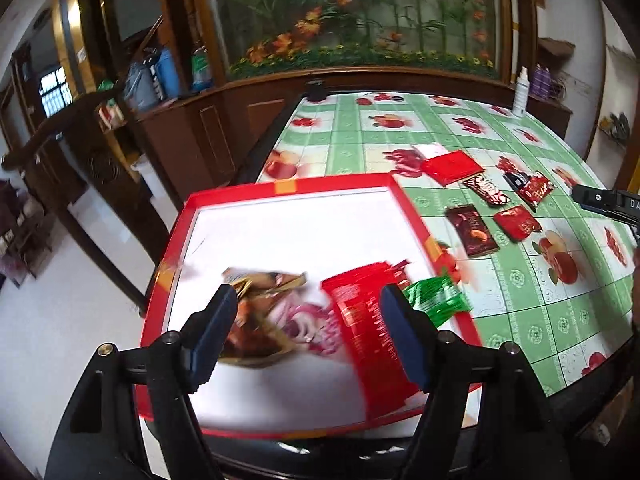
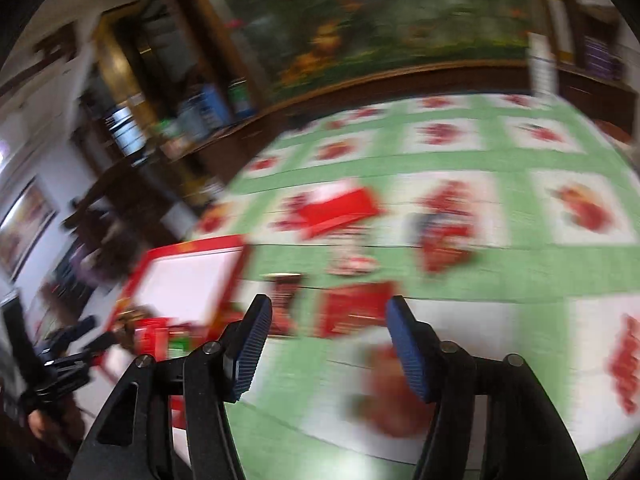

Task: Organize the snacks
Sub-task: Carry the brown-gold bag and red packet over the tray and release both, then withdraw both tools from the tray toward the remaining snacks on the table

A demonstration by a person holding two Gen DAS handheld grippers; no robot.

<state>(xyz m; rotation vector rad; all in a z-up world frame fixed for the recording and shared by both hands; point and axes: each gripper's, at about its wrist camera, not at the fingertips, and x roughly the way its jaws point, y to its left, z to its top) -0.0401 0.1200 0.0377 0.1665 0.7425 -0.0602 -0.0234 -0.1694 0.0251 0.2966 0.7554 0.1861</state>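
Observation:
A red-rimmed white tray [image 1: 288,187] sits at the table's near left corner. In it lie a blurred brown and gold packet [image 1: 260,320], a large red packet [image 1: 368,320] and a green packet [image 1: 436,300]. My left gripper [image 1: 309,295] hovers open above them, its pads touching nothing. Right of the tray, loose snacks lie on the cloth: a red packet [image 1: 452,166], a striped one [image 1: 486,190], a dark brown one [image 1: 472,230] and a small red one [image 1: 516,222]. My right gripper [image 2: 329,305] stands open over the cloth, the small red packet [image 2: 356,308] just beyond its tips. That view is blurred.
A green fruit-print cloth [image 1: 520,300] covers the table. A white spray bottle [image 1: 522,92] stands at the far right edge. A wooden cabinet with a flower panel [image 1: 352,20] runs behind the table. The table edge and white floor [image 1: 80,300] lie to the left.

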